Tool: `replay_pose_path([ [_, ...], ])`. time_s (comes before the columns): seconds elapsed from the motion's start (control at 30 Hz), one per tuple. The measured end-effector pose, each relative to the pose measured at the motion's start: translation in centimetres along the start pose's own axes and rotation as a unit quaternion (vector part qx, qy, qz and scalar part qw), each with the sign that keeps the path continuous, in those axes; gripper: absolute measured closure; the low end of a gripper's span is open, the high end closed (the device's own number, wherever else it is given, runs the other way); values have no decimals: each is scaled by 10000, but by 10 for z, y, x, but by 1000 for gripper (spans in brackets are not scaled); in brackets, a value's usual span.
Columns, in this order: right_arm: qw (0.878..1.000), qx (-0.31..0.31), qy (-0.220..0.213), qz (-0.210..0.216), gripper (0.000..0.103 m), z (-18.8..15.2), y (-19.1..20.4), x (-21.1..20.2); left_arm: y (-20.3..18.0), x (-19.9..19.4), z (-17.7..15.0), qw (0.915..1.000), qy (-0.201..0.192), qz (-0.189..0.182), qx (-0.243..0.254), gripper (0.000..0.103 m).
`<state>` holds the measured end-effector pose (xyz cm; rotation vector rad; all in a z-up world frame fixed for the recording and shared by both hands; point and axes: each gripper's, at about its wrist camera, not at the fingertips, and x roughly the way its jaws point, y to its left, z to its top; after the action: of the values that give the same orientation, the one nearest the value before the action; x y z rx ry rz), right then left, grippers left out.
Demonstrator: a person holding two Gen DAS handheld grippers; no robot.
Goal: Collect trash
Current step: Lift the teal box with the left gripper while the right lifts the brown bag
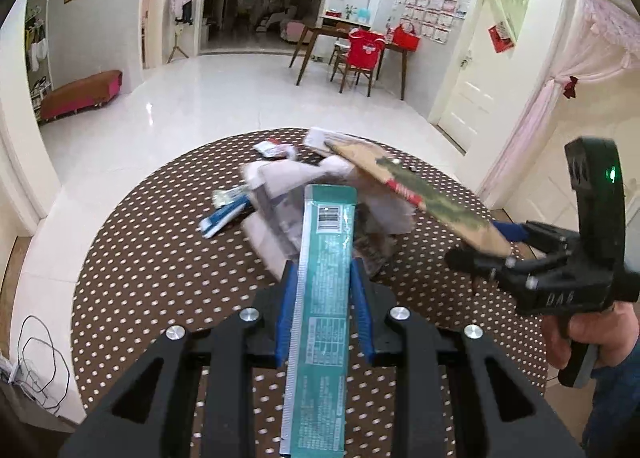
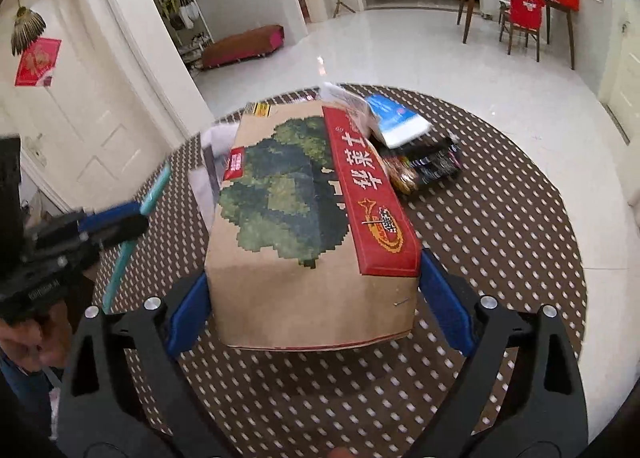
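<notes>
My left gripper (image 1: 324, 270) is shut on a long teal wrapper (image 1: 320, 298) that sticks out forward over the round brown dotted table (image 1: 160, 258). My right gripper (image 2: 314, 278) is shut on a flat brown cardboard box (image 2: 296, 225) with a green pixel pattern and a red band, held above the table. The box also shows in the left wrist view (image 1: 420, 193), to the right of the teal wrapper. Beyond the wrapper lies a pile of crumpled white paper and wrappers (image 1: 288, 193) and a blue-white packet (image 1: 226, 213).
A blue-white packet (image 2: 396, 121) and a dark snack wrapper (image 2: 424, 167) lie on the table right of the box. White tiled floor surrounds the table. A wooden table with a red-covered chair (image 1: 362, 53) stands far back, a red bench (image 1: 80, 93) at left.
</notes>
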<state>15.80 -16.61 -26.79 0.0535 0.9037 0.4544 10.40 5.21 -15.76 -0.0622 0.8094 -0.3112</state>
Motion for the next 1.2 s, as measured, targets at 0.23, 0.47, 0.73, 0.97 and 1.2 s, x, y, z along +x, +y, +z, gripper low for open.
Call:
replay_pose_path([
  [0.23, 9968, -348, 650, -322, 7, -8, 5, 24, -23, 16, -1, 9998, 104, -107, 101, 77],
  [0.47, 9898, -720, 1126, -502, 6, 7, 11, 50, -17, 21, -4, 9999, 133, -62, 89, 77],
  [0.73, 9927, -566, 904, -565, 7, 21, 11, 50, -7, 22, -9, 10000, 94, -8, -1, 77],
  [0.97, 9988, -157, 351, -292, 11, 11, -4, 17, -12, 22, -7, 10000, -2, -47, 47, 77],
  [1.2, 9984, 498, -114, -257, 11, -9, -48, -30, -48, 33, 9, 9990, -27, -308, 312, 77],
])
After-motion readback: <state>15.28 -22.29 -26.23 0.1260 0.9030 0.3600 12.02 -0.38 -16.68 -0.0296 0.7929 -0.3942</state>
